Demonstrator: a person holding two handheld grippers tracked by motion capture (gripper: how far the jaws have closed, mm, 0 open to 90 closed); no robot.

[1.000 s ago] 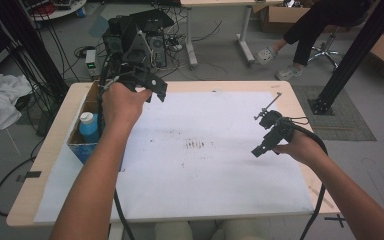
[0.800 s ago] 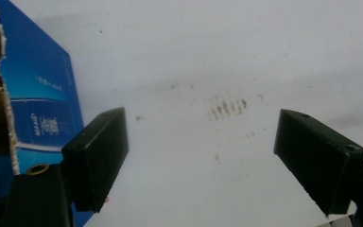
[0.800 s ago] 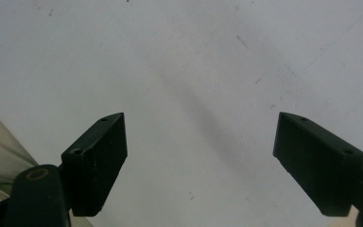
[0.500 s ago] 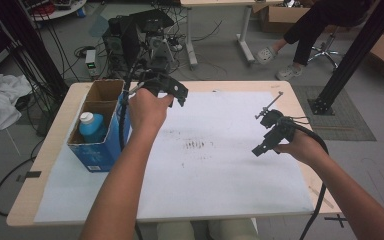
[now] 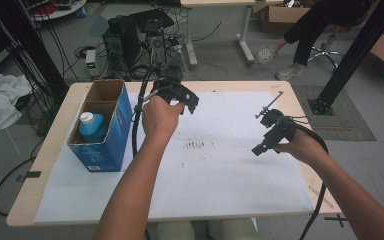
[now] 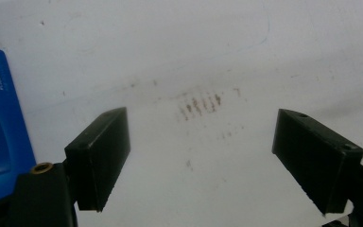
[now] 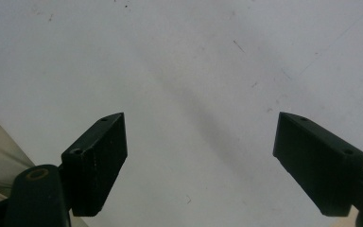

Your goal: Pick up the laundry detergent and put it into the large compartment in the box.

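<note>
Moved right off the blue box (image 5: 102, 135) w/ bottle (image 5: 88, 123), left gripper (image 5: 182, 100) now hangs over white paper (image 5: 220, 170), jaws wide, empty; right gripper (image 5: 265, 137) near right edge, also wide, empty.

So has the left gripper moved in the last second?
Yes. The left gripper has swung right, away from the blue box and out over the white sheet.

Even overhead light, soft shadows on white sheet (image 5: 220, 165); gripper views slightly soft, dim at edges
</note>
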